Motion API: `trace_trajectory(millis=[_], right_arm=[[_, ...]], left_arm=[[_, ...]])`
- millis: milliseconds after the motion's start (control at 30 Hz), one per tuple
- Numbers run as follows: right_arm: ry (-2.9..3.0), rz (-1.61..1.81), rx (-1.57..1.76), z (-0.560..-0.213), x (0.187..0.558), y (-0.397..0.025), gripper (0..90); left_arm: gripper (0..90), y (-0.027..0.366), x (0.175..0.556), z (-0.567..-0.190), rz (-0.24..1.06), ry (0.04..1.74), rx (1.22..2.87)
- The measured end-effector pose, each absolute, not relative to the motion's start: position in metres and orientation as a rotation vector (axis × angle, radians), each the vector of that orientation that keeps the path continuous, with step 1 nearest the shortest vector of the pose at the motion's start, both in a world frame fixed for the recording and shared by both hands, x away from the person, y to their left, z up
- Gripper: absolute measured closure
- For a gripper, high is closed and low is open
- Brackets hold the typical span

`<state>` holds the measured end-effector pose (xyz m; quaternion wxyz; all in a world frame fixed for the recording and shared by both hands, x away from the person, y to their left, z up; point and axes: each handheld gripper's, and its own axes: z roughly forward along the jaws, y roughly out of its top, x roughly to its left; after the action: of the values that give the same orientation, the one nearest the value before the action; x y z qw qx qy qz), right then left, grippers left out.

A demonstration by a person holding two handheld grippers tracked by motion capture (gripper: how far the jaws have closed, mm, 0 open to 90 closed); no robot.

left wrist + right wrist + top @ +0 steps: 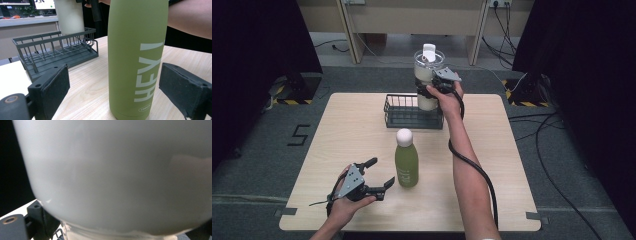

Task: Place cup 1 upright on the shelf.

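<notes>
At upper centre of the high view the right gripper (pixel 435 86) is clamped on the white tumbler (pixel 428 80), held over the wire basket (pixel 398 118), while the wide-open, empty left gripper (pixel 378 173) flanks the green bottle (pixel 406 159) mid-table, apparently next to go.

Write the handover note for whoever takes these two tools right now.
Right tool: shut on the white tumbler, held above the right end of the wire basket; whether its base touches the basket floor I cannot tell.
Left tool: open, jaws either side of the green bottle, not touching it.
Bottle stands upright on the table, in front of the basket.
Done: tumbler brought to the basket.
Left, probably: release the tumbler, then grip the bottle and put it in the basket too.
</notes>
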<state>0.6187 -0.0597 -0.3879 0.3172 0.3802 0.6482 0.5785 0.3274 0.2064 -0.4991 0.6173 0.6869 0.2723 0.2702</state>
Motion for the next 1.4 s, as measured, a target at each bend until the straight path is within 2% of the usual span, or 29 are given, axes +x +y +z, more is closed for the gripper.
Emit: trace_trajectory(millis=[833,1400], right_arm=[[1.751,1.464,1.057,-0.417,0.631,-0.060,7.8],[1.764,1.444,1.056,-0.421,0.632,-0.062,7.1]], left_arm=[[9.3,0.204,0.327,-0.500,0.616,0.624,1.586],[9.5,0.203,0.327,-0.501,0.613,0.620,1.590]])
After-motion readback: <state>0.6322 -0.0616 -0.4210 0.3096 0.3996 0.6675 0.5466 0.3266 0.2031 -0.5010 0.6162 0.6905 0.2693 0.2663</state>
